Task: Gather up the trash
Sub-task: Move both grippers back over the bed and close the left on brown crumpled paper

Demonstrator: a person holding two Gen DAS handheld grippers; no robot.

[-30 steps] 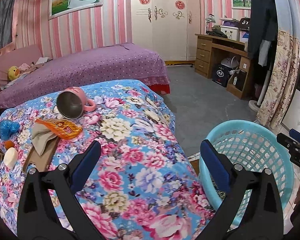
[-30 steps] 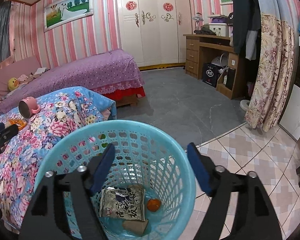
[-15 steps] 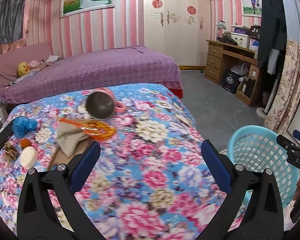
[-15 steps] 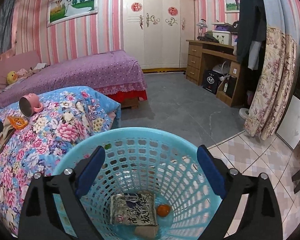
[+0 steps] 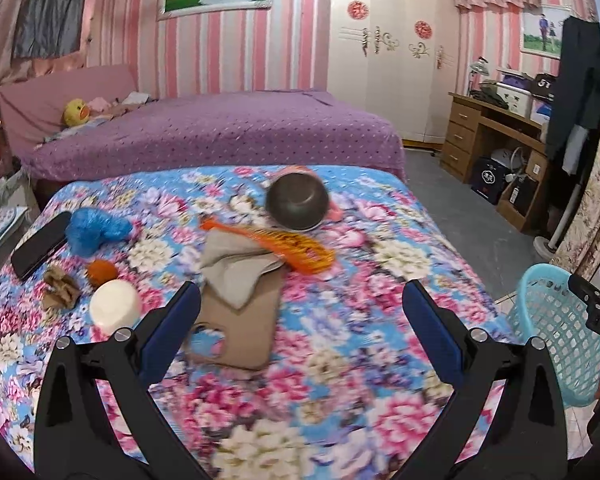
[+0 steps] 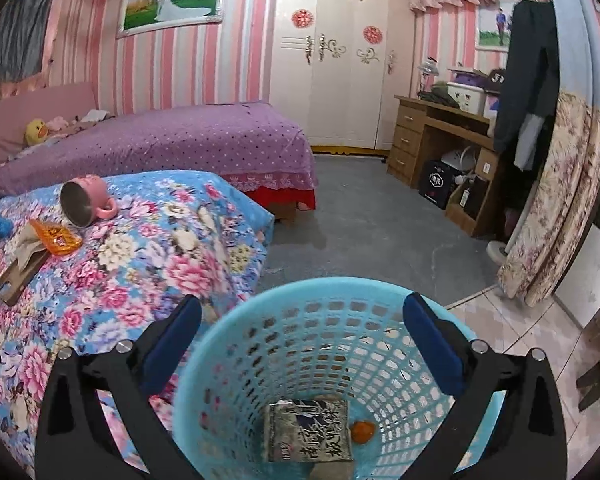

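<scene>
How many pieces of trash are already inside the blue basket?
3 visible in the blue basket: a printed snack wrapper on the bottom, an orange peel scrap right of it, and a tan scrap at the near edge. More may be underneath.

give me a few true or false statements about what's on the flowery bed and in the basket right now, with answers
1. The left gripper is open and holds nothing. True.
2. The pink mug stands upright. False: it lies on its side.
3. The blue basket is empty. False: a dark printed packet and a small orange piece lie in it.
4. The orange wrapper rests partly on the beige cloth. True.
5. The right gripper grips the packet. False: it is open above the basket.
</scene>
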